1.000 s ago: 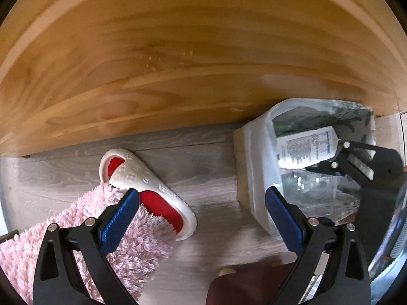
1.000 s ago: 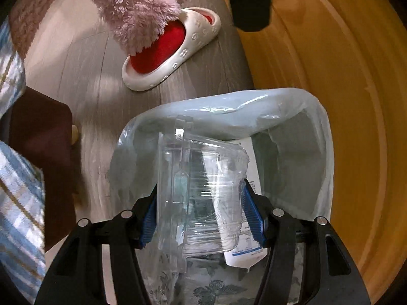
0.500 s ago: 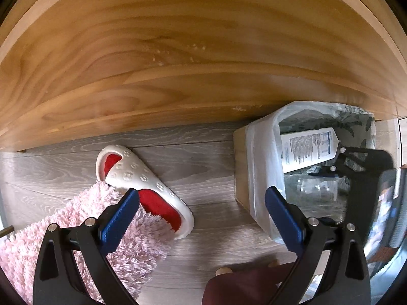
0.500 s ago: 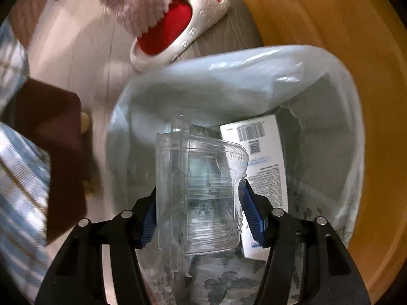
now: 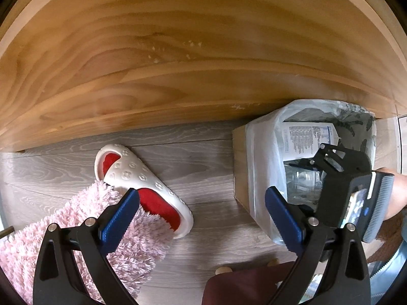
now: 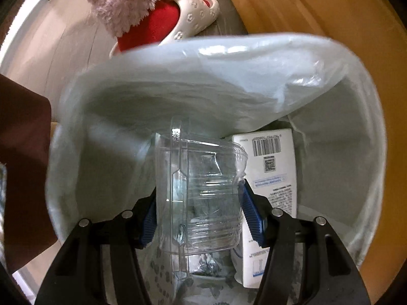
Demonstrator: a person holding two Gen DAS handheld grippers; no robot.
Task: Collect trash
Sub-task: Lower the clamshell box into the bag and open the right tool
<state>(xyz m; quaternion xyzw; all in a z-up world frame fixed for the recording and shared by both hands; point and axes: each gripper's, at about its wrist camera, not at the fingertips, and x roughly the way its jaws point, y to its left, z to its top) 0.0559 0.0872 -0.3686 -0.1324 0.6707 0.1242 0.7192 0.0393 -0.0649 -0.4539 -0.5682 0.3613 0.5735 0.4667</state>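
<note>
My grey wood floor point(image 5: 198, 157) carries a slipper point(image 5: 142, 185) at nine o'clock of the lined bin point(image 5: 257, 167), plus pink rug point(image 5: 76, 231).

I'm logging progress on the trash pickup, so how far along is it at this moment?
Done: a white printed carton already lies in the lined bin. In hand: the right gripper is shut on a clear plastic container, held inside the bin's mouth, not yet released. The left gripper is open and empty over the floor. Left: letting go; no other trash shows.
</note>
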